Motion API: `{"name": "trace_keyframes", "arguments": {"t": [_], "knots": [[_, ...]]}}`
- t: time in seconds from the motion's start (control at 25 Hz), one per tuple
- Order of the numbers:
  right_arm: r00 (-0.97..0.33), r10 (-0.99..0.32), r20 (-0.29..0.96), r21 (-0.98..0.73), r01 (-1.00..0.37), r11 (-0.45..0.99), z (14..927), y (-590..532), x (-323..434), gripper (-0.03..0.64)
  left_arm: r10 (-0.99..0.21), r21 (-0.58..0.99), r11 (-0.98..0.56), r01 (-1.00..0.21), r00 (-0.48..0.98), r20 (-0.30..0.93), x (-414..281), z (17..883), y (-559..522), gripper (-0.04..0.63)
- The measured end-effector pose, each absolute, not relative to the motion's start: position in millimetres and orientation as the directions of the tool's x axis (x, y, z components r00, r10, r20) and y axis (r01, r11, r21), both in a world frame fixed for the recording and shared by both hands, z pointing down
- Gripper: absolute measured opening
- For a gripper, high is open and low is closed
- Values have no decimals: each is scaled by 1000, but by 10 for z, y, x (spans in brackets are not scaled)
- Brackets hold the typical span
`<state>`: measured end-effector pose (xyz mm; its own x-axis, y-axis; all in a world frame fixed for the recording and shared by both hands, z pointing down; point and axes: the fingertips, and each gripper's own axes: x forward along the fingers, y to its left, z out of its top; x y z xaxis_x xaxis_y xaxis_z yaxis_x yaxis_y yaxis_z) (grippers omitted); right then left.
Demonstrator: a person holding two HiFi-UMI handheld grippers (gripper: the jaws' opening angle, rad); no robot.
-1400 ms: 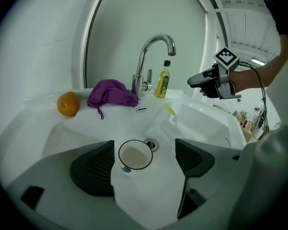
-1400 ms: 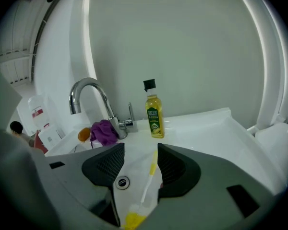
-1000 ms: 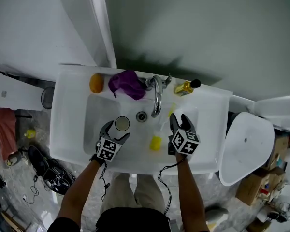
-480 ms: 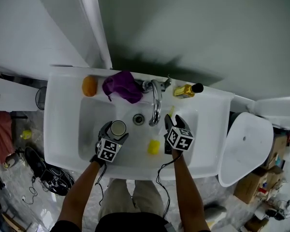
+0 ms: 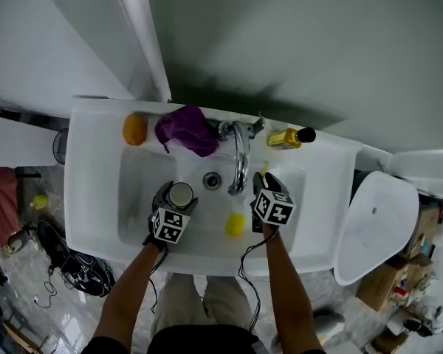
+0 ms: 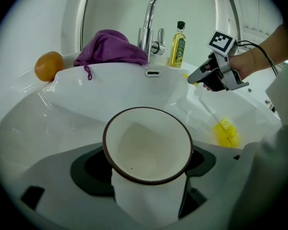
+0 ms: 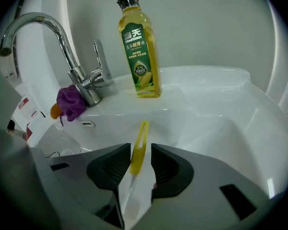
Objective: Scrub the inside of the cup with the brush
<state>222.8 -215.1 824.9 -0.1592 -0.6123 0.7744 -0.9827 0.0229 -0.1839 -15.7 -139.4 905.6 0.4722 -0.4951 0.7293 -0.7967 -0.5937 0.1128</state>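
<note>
Nearest: left claw [image 5: 176, 200] clamped on white brown-rimmed cup [image 6: 148, 145], mouth up, inside sink basin [image 5: 140, 190]. right claw [image 7: 140, 169] part-open, jaws just been closing; yellow end of brush handle [image 7: 140, 143] between pads, not yet pinched. bristle head [image 6: 226, 133] lies on basin floor near cup.
Step, as judged: taking up brush.
Next: finish pinch, lift, steer bristles into cup mouth.
Behind: faucet [image 5: 240, 153], oil bottle [image 7: 138, 51].

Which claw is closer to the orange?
Left. The left claw, gripping the cup, is in the basin at the end by the orange. The right claw, whose jaws have just been closing around the brush handle, is across the basin, near the oil bottle.
</note>
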Motion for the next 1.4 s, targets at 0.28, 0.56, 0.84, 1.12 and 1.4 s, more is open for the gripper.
{"name": "trace_keyframes", "arguments": {"t": [0.28, 0.56, 0.84, 1.12, 1.4], "knots": [[-150, -625, 766, -204, -979, -15, 8170, -2155, 2267, 103, -490, 128, -619, -775, 509, 708, -108, 8776, -1287, 414], [-177, -699, 693, -228, -973, 20, 7590, -1977, 2163, 92, -442, 161, -673, -722, 567, 695, -25, 8263, -938, 414], [-203, -755, 623, -229, -971, 72, 6900, -1811, 2097, 91, -428, 196, -680, -706, 600, 676, 51, 7907, -642, 414], [-268, -815, 514, -223, -959, 175, 5810, -1535, 1978, 91, -404, 234, -690, -685, 633, 660, 273, 7495, -508, 414], [-348, -876, 333, -218, -933, 287, 4603, -1358, 1848, 90, -416, 245, -687, -684, 647, 639, 491, 7094, -488, 414]]}}
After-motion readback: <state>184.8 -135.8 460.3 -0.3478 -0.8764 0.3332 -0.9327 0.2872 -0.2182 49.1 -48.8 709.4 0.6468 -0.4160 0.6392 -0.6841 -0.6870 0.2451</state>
